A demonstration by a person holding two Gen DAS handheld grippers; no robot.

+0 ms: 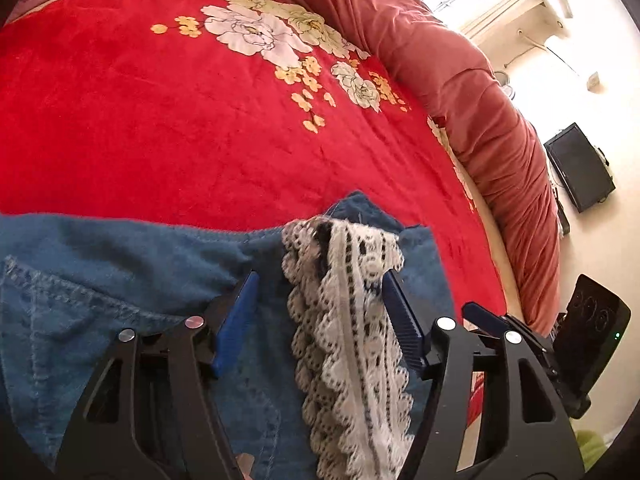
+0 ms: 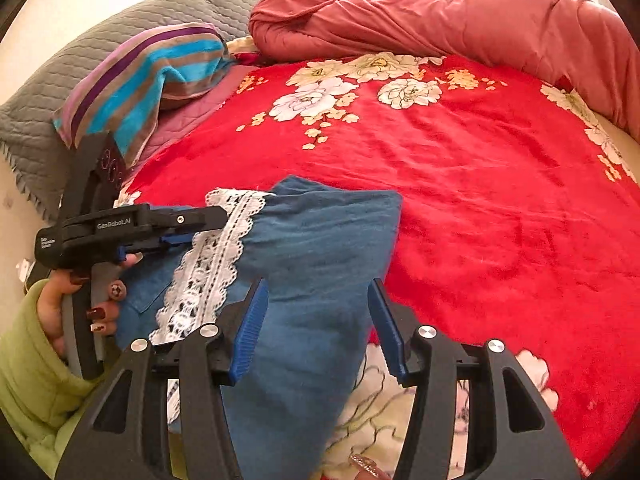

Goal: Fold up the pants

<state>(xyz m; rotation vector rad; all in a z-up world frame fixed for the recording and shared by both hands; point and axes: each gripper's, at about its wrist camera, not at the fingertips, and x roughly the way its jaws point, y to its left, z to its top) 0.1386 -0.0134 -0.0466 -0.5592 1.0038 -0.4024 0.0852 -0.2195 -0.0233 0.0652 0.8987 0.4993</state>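
Blue denim pants [image 2: 316, 248] with a white lace trim [image 2: 212, 260] lie on the red floral blanket [image 2: 500, 208]. In the left wrist view the pants [image 1: 120, 280] fill the lower left and the lace [image 1: 348, 320] runs between the fingers. My left gripper [image 1: 320, 284] is open, its jaws on either side of the lace strip; it also shows in the right wrist view [image 2: 188, 232]. My right gripper [image 2: 316, 292] is open over a folded end of the pants, its blue pads [image 2: 252, 328] apart and holding nothing.
A rolled dusty-red quilt [image 2: 440, 12] lies along the bed's far side. A striped towel [image 2: 148, 76] rests on a grey pillow [image 2: 60, 88] at the left. A black monitor [image 1: 580, 168] stands beyond the bed's right edge.
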